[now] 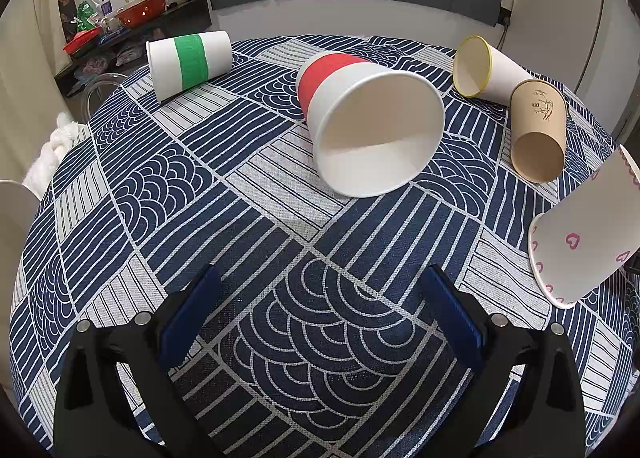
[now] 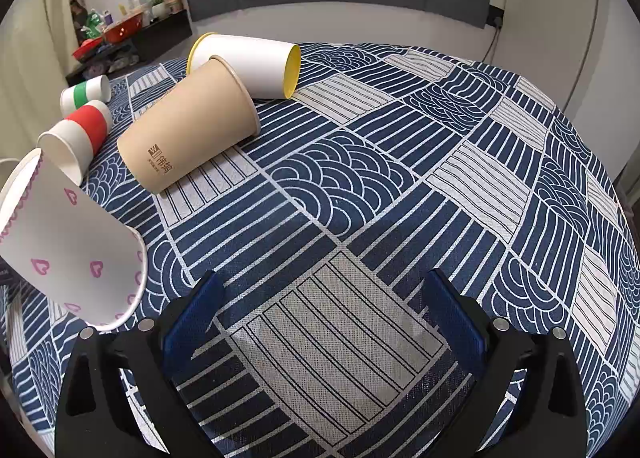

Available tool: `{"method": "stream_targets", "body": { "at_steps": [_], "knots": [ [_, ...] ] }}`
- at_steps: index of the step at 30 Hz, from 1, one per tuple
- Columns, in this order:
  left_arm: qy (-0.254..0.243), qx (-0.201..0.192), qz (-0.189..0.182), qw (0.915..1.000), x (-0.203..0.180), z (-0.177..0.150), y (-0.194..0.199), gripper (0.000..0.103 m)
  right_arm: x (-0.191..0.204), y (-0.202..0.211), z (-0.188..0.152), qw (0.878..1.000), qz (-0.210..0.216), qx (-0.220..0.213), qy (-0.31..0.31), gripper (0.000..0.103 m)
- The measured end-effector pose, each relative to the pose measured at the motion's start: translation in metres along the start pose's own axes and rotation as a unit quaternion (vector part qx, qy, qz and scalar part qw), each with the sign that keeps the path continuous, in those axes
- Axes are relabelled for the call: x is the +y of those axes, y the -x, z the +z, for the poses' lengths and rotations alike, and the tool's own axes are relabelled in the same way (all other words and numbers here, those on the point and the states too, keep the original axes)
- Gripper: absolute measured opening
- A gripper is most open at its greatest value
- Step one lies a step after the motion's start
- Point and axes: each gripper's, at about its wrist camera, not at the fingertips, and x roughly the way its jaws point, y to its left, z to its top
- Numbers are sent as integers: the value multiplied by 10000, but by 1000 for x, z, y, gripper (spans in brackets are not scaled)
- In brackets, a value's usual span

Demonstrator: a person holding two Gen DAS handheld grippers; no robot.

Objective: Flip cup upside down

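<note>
my left tool (image 1: 320, 290) is spread wide and holds nothing, and my right tool (image 2: 320, 294) is just as wide and bare, both above the counter (image 2: 400, 178) with its navy patterned cloth. five cups lie on their sides: the red-banded cup (image 1: 360, 118) ahead of my left tool, the green-banded cup (image 1: 188, 62) far left, the yellow-rimmed cup (image 1: 488, 68) touching the brown cup (image 1: 538, 130), the heart-print cup (image 1: 584, 234) between my tools.

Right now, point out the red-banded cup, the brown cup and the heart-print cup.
red-banded cup (image 1: 334, 72): left wrist view, on its red band.
brown cup (image 2: 188, 126): right wrist view, on its side wall.
heart-print cup (image 2: 72, 246): right wrist view, on its side wall.
</note>
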Motion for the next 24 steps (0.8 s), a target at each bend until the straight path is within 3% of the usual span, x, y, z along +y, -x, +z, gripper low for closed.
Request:
{"method": "stream_targets", "body": {
  "at_steps": [24],
  "knots": [
    [40,-24,87,10000,-2,4,-3,97,0,3,-2,10000,-19,-14,-36,96]
  ]
}}
